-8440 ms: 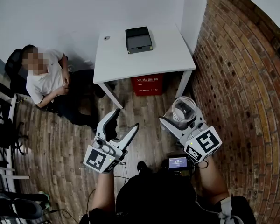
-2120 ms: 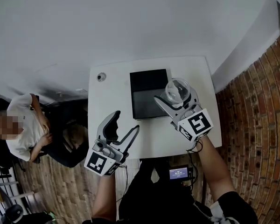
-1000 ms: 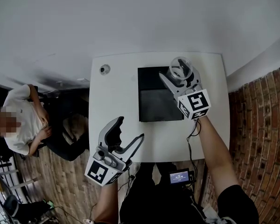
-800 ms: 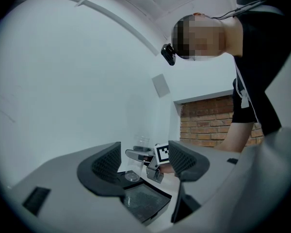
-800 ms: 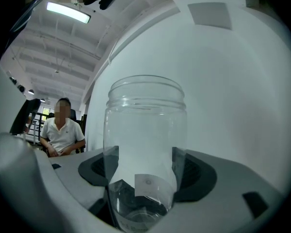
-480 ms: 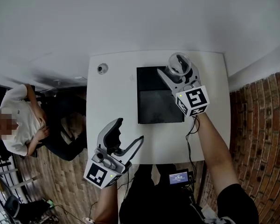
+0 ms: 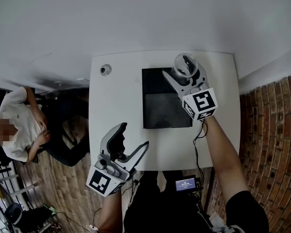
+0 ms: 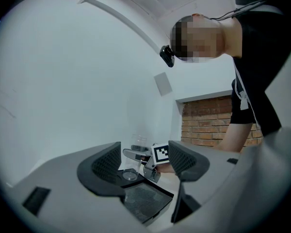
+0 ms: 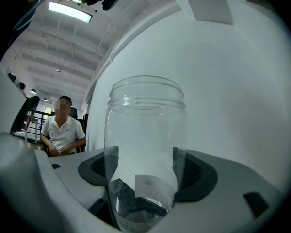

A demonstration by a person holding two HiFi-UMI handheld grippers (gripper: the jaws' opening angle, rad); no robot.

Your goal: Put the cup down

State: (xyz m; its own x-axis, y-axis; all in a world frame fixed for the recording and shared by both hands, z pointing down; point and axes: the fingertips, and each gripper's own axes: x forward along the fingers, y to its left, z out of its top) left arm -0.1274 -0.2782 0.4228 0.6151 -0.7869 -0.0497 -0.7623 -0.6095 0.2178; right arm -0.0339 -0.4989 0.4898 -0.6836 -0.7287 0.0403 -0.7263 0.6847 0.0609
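Observation:
The cup [image 7: 185,65] is a clear glass jar, upright between the jaws of my right gripper [image 7: 185,73], which is shut on its lower half. It is at the far right corner of a black box [image 7: 166,98] on the white table [image 7: 115,106]. In the left gripper view the cup [image 8: 135,149] has its base down at the box top [image 8: 145,200]; I cannot tell if they touch. In the right gripper view the cup [image 9: 145,144] fills the middle. My left gripper [image 7: 134,135] stands open and holds nothing, near the table's front edge.
A small round object [image 7: 104,70] lies at the table's far left corner. A person sits on a chair [image 7: 19,125] left of the table. A brick wall [image 7: 276,144] runs along the right, a white wall behind the table.
My right gripper, still gripping the cup, has edged slightly toward the far corner of the black box. The left gripper has hardly moved.

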